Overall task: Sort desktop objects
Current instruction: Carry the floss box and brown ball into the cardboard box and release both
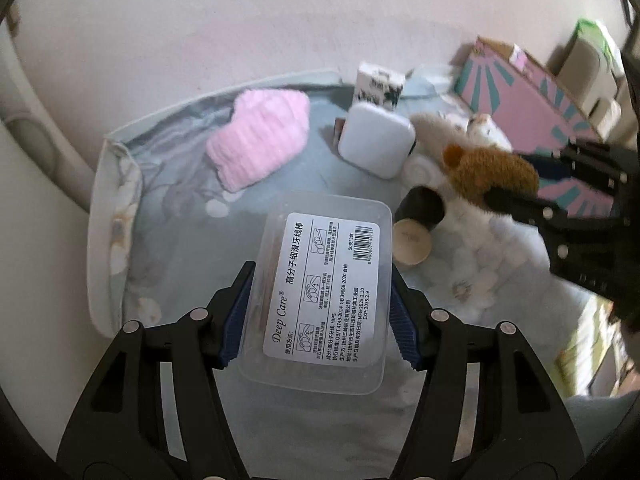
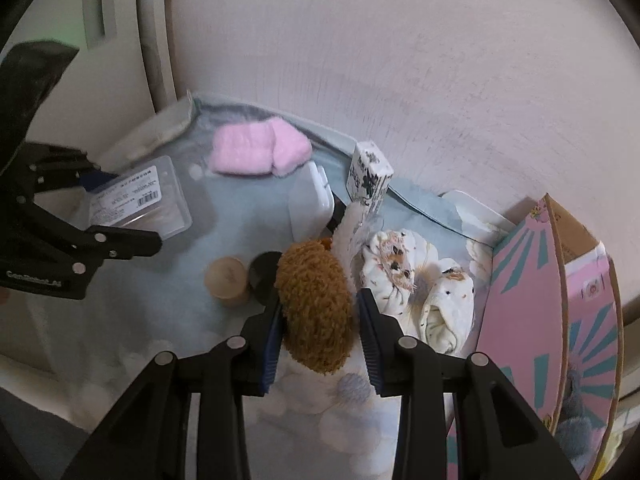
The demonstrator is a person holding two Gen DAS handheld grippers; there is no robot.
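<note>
The left gripper clamps the light, rigid, slippery floss-pick box by its long sides; the right gripper squeezes the soft brown plush toy at 12 o'clock.

Pale wall behind floral cloth

Bare cloth left of wooden cylinder, toys and pink box crowding right

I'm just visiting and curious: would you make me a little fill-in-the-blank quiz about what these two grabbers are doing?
1. The left gripper is clamped on a clear plastic ____ with a printed label.
2. The right gripper squeezes a fuzzy ____-coloured plush toy.
3. The folded towel is ____ in colour.

Missing words: box; brown; pink
</note>
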